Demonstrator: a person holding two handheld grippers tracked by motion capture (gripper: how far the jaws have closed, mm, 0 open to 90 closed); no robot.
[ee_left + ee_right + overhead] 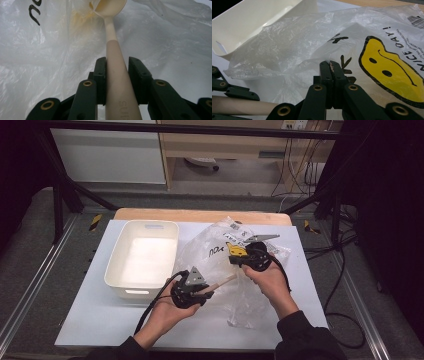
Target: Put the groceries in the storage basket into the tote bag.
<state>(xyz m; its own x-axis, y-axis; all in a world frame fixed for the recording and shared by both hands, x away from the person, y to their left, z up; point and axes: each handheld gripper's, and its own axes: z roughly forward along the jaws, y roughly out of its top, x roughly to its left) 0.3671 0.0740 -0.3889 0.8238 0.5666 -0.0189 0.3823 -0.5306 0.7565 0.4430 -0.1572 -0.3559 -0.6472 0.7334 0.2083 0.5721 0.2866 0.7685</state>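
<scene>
So the left gripper (117, 72) is clamping its fingers (100, 75) on the handle of a beige spoon (115, 57), whose bowl is poking out ahead of the fingertips, right up against the clear plastic bag (220, 255). Meanwhile the right gripper (331, 68) is pinching a fold of that bag with its fingers (325, 75) pressed fully together, smiley print sitting just beside them. White bin (142, 257) is sitting off past the bag.
</scene>
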